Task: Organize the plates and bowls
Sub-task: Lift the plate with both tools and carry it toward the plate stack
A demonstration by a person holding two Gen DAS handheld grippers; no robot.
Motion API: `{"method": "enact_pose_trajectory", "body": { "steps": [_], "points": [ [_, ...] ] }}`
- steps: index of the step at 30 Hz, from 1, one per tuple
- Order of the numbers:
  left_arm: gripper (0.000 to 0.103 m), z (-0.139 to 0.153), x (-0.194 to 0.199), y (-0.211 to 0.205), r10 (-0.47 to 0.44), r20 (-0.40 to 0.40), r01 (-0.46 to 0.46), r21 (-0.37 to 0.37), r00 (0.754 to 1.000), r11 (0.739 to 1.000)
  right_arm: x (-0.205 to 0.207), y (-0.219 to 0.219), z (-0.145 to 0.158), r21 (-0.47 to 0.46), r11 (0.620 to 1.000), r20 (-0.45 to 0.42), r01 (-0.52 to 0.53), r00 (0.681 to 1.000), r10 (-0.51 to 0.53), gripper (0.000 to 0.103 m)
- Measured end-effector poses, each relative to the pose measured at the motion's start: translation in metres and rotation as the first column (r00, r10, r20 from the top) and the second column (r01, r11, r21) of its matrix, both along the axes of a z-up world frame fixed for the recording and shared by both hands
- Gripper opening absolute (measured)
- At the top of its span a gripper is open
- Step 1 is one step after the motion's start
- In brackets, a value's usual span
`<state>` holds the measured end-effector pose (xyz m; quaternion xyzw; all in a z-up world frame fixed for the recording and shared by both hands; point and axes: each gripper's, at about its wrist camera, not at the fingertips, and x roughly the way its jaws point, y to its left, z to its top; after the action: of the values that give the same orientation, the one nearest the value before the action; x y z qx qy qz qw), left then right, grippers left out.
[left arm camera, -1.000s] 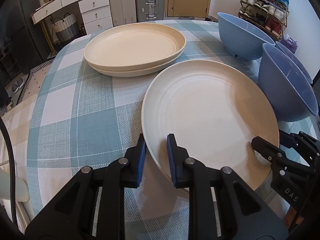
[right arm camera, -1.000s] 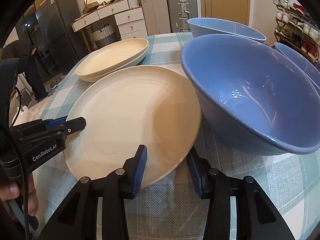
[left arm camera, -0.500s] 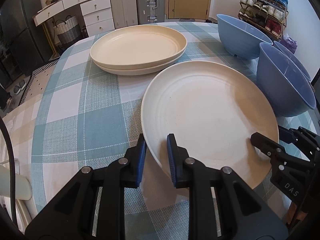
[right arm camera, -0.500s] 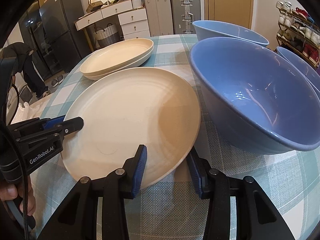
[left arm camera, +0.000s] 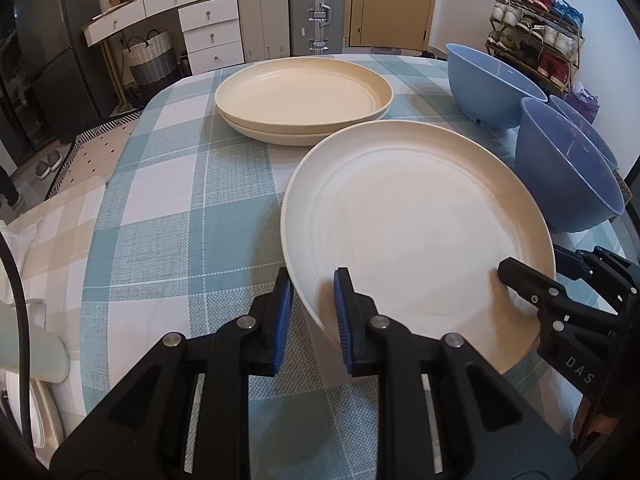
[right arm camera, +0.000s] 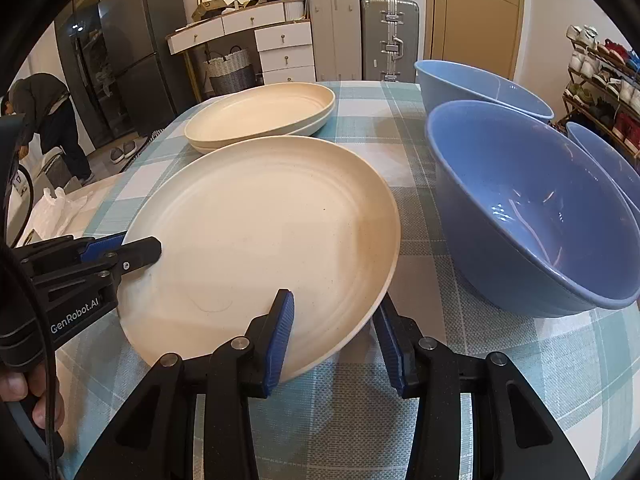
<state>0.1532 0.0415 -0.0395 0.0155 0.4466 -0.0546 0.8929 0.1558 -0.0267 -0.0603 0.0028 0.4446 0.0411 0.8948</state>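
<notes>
A cream plate (left arm camera: 416, 224) is held a little above the checked tablecloth; it also shows in the right wrist view (right arm camera: 260, 236). My left gripper (left arm camera: 312, 312) is shut on its near left rim. My right gripper (right arm camera: 332, 336) is shut on its near right rim. A stack of two cream plates (left arm camera: 304, 96) sits farther back on the table, also in the right wrist view (right arm camera: 260, 114). Three blue bowls stand on the right: a near one (right arm camera: 528, 204), a far one (right arm camera: 480, 84), and one at the edge (right arm camera: 608, 160).
The table with its checked cloth (left arm camera: 168, 208) rounds off at left and front. Beyond it stand drawers (left arm camera: 208, 36), suitcases (left arm camera: 316, 12), a basket (left arm camera: 150, 60) and a shoe rack (left arm camera: 536, 40). A person (right arm camera: 48, 120) bends over by the fridge.
Both grippers have lifted the held plate and pulled back a little, so the table looks farther and lower. The stack and the bowls have not moved.
</notes>
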Motion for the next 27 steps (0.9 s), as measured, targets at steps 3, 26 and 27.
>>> {"method": "enact_pose_trajectory", "body": {
  "steps": [3,26,27],
  "points": [
    [0.018,0.005,-0.004,0.002,0.007,0.012,-0.007,-0.003,1.0,1.0,-0.001,0.002,0.004,-0.003,1.0,0.008,-0.009,1.0,0.009,0.043],
    [0.018,0.054,0.001,0.026,0.084,0.093,-0.083,-0.012,0.992,0.996,0.022,0.026,0.046,-0.023,0.997,0.058,-0.079,0.995,0.08,0.043],
    [0.018,0.056,0.002,0.027,0.087,0.095,-0.086,-0.009,0.992,0.996,0.024,0.027,0.048,-0.026,0.996,0.06,-0.083,0.995,0.084,0.043]
  ]
}}
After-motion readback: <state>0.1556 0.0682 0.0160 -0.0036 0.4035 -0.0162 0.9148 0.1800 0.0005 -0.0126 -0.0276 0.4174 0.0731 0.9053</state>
